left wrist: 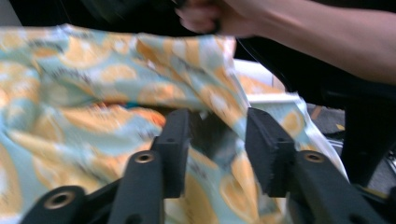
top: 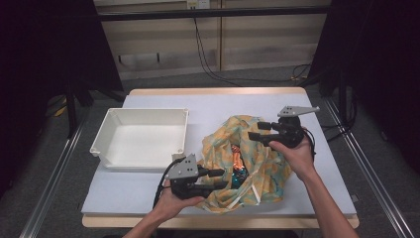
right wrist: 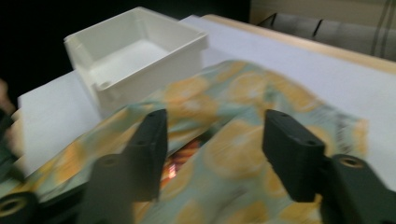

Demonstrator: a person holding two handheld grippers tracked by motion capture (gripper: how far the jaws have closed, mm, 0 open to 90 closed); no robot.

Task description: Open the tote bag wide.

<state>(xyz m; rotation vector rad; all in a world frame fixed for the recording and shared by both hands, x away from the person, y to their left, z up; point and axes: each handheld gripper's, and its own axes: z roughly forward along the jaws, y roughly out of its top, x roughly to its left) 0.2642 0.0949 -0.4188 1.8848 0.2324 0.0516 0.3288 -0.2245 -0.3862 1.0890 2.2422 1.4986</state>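
A cloth bag (top: 262, 166) printed with orange slices on pale green lies crumpled on the table right of centre. Through its opening shows something shiny and orange (top: 237, 159). My left gripper (top: 218, 179) sits at the bag's near left edge, jaws apart; in the left gripper view the left gripper (left wrist: 217, 140) has the fabric (left wrist: 116, 79) lying just beyond its pads, not pinched. My right gripper (top: 257, 130) hovers over the bag's far right side. In the right gripper view the right gripper (right wrist: 215, 140) stands wide open above the cloth (right wrist: 238, 154), with the orange contents (right wrist: 184, 154) below.
A white rectangular bin (top: 105, 130) stands left of the bag, seen too in the right gripper view as the bin (right wrist: 154, 70). The grey table mat (top: 213, 104) reaches to the wooden edges. A forearm (left wrist: 327, 37) crosses the top of the left gripper view.
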